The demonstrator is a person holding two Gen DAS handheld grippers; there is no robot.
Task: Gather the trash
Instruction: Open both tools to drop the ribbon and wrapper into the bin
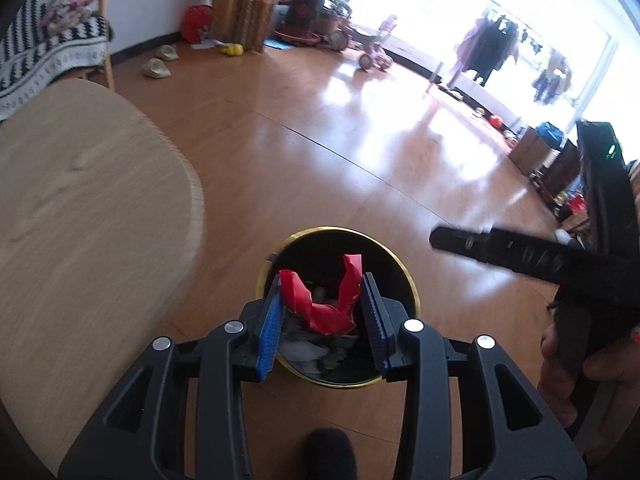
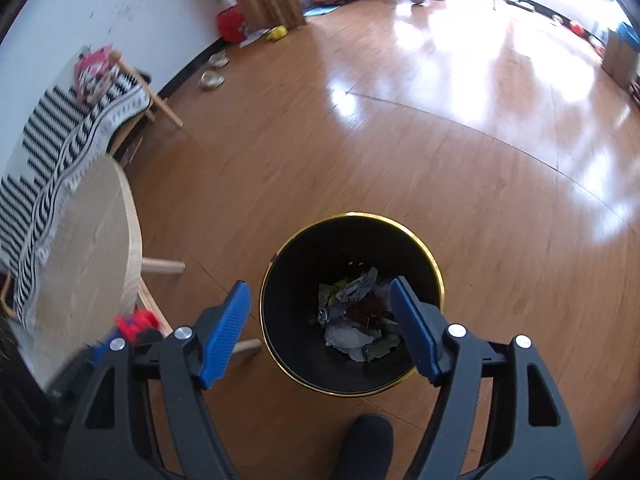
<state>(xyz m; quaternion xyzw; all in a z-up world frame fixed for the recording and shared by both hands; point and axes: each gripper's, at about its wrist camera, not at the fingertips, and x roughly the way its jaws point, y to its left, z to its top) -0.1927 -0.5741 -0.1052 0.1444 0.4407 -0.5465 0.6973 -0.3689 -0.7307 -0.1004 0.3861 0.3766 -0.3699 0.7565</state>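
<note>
Red wrapper (image 1: 326,302) clamped in left gripper (image 1: 323,316) above bin (image 2: 280,264), right gripper (image 2: 320,328) apart, empty.

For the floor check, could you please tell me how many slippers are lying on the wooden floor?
2: both pale slippers lie near the white wall, one nearer us, one behind it. Others may be hidden.

Crumpled red wrapper (image 1: 326,304) between blue ribbed pads (image 1: 270,334) of the black left gripper (image 1: 325,320). Same blue pads (image 2: 224,334) on the black right gripper (image 2: 320,332). Black bin (image 2: 280,312) with a gold rim, holding grey, white, dark red and green-yellow scraps (image 2: 360,320). Glossy orange-brown wood floor (image 2: 400,140). Pale light-wood round table (image 1: 80,220). Black-and-white zigzag-striped blanket (image 2: 60,152). White wall (image 2: 120,20) with dark skirting.
</note>
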